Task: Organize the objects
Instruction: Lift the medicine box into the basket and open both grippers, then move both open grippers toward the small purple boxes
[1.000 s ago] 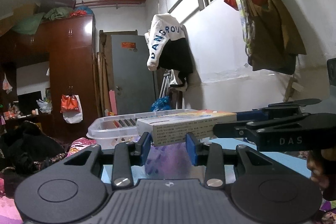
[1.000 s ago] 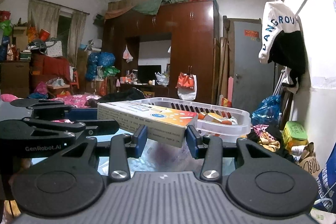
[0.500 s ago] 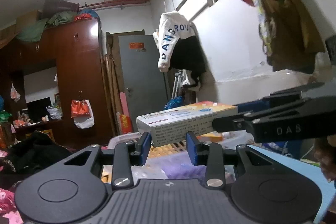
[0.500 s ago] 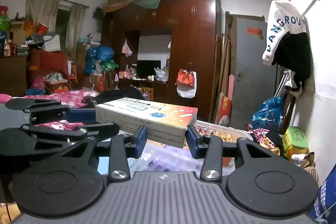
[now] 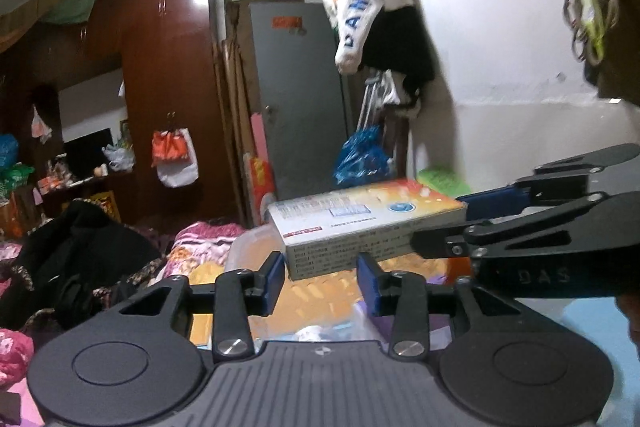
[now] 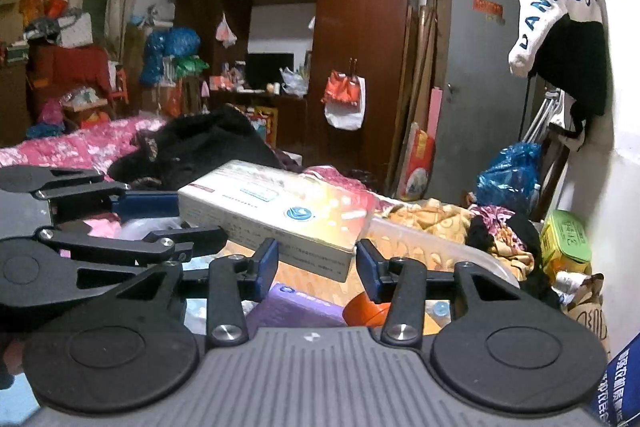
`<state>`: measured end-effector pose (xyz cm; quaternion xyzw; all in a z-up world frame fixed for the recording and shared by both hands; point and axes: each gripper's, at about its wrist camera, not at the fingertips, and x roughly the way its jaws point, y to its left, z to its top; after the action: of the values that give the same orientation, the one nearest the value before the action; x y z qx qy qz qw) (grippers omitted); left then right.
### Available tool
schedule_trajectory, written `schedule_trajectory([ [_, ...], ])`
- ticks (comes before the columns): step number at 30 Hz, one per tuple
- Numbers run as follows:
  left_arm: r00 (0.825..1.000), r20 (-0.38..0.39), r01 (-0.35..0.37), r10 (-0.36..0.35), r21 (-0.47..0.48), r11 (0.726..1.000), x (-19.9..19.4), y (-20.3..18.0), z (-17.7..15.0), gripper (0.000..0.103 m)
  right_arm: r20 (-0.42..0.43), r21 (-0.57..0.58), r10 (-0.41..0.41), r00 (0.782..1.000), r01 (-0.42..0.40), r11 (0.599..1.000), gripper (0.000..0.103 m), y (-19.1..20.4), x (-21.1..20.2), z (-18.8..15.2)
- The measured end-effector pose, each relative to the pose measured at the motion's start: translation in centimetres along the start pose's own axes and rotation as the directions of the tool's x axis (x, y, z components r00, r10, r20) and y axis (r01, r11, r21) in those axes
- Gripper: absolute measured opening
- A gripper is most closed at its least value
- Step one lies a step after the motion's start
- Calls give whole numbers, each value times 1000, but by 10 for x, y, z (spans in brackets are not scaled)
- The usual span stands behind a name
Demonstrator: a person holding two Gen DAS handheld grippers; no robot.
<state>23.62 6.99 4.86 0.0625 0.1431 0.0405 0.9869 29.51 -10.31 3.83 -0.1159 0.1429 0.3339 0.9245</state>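
a brown wardrobe (image 6: 360,39) and a grey door (image 5: 296,99) stand at the back of the room, with a white and black garment (image 5: 380,27) hanging on the wall to the right. a pink quilt (image 6: 80,147) lies on the left, dark clothes (image 6: 200,151) heaped on it. low in front is a clear plastic basket (image 6: 432,243), and under the tools lie a purple box (image 6: 296,307) and an orange thing (image 6: 362,311) too hidden to name.

the box (image 5: 360,227), long and flat with an orange and white top, is held up in the air above the basket, roughly level. the left gripper (image 5: 321,275) has its blue pads either side of the near end of the box; the pads stand a little apart from the cardboard in this view, so i cannot tell whether they pinch it. the right gripper (image 6: 316,265) comes in from the other side, its pads likewise flanking a corner of the box (image 6: 280,215), and its hold is equally unclear. in each view the other tool shows reaching to the box's far end, and a blue pad (image 5: 496,201) of the right gripper lies against that end.
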Motion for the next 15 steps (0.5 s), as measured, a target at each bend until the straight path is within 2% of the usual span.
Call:
schedule_trajectory([
  [1, 1000, 3, -26, 26, -2, 1000, -2, 0, -2, 57, 5, -1, -12, 1000, 12, 1000, 58, -1, -5, -2],
  [2, 999, 20, -49, 49, -6, 999, -8, 1, -5, 71, 20, 7, -20, 1000, 20, 1000, 73, -2, -14, -7],
  [3, 997, 46, -61, 62, -11, 998, -16, 2, -7, 80, 42, 18, -28, 999, 27, 999, 89, -4, -27, -12],
  [5, 993, 105, -48, 50, -30, 998, -42, 3, -16, 86, 96, 28, -37, 995, 35, 999, 99, -7, -50, -13],
  [9, 995, 90, 38, -33, -48, 998, -84, 1, -37, 98, 167, 80, 26, 986, -40, 996, 103, -10, -113, -45],
  [11, 998, 55, 27, -24, -46, 999, -92, -3, -50, 99, 171, 89, 36, 985, -52, 995, 103, -7, -135, -67],
  [13, 1000, 9, 27, -27, -42, 999, -93, -6, -63, 99, 164, 110, 34, 986, -53, 992, 103, -8, -145, -85],
  [15, 998, -39, 48, -50, -47, 998, -85, -6, -71, 99, 105, 131, 53, 993, -67, 989, 103, -5, -139, -97],
])
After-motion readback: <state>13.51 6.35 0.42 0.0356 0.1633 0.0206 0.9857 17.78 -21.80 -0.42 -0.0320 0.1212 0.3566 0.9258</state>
